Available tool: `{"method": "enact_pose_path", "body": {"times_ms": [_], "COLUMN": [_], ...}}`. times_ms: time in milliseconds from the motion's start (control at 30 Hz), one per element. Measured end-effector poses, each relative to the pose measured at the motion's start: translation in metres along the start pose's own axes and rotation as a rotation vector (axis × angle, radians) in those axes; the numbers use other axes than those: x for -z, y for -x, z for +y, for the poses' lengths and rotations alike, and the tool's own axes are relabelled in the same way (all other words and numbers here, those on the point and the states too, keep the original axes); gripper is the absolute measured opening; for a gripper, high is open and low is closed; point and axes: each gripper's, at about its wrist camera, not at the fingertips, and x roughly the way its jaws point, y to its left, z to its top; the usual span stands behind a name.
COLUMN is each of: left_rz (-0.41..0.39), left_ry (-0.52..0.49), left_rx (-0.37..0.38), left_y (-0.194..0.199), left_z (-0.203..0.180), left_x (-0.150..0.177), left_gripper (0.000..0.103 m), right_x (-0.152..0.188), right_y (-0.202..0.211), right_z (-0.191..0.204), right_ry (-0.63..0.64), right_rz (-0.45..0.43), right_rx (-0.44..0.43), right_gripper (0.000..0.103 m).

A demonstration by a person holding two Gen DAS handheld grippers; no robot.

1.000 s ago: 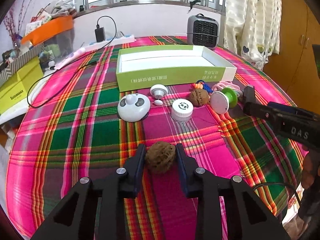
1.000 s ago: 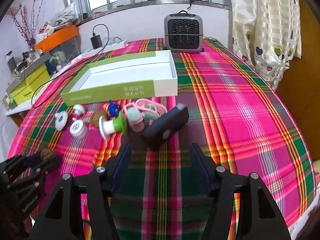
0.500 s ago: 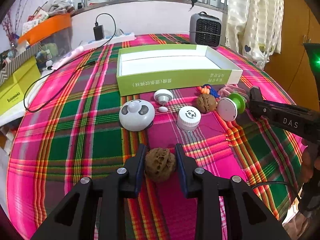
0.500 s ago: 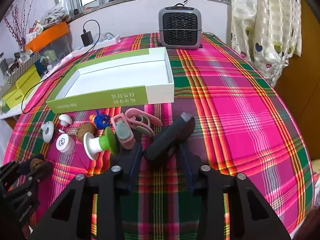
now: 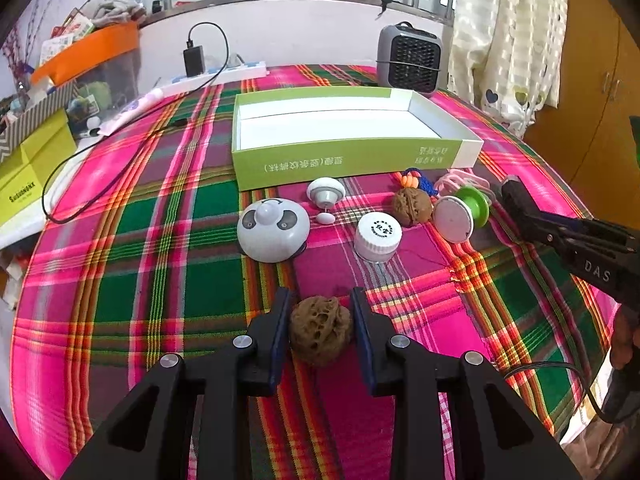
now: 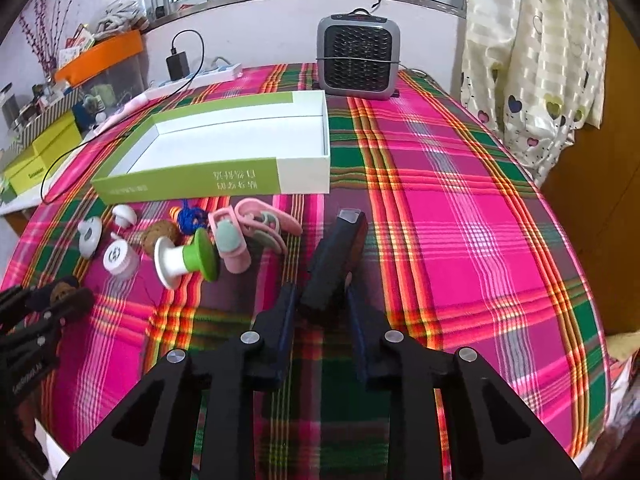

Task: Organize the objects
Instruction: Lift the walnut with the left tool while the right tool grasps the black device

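The left tongs [image 5: 321, 320] point forward and slightly down over the tabletop [image 5: 160, 280], their two black jaws drawn in against a wrinkled brown walnut [image 5: 321, 330] pinched between the blue-edged pads. The right tongs [image 6: 322, 304] reach forward as well, jaws narrowed around the near end of a black bar-shaped object [image 6: 336, 260]. A bare fingertip of the right hand [image 5: 624, 340] shows behind them in the left wrist view.
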Motion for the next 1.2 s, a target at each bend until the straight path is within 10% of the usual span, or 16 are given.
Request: {"method": "enact_pose_path", "body": {"times_ms": [833,1200], "left_rz": [0.001,0.006], "left_ry": [-0.018,-0.026], "left_rx": [0.026,0.029], "left_y": [0.010,0.011], "left_z": [0.001,0.001], "left_x": [0.011,0.010], "left_gripper": [0.039,0.027], "right_x": [-0.006,-0.010], "right_y": [-0.011,-0.010], "right_z": [-0.006,-0.008], "right_ry": [-0.039,-0.043], "right_rz": [-0.003,-0.024], "right_rx": [0.010,0.003], "right_gripper": [0.036,0.028]}}
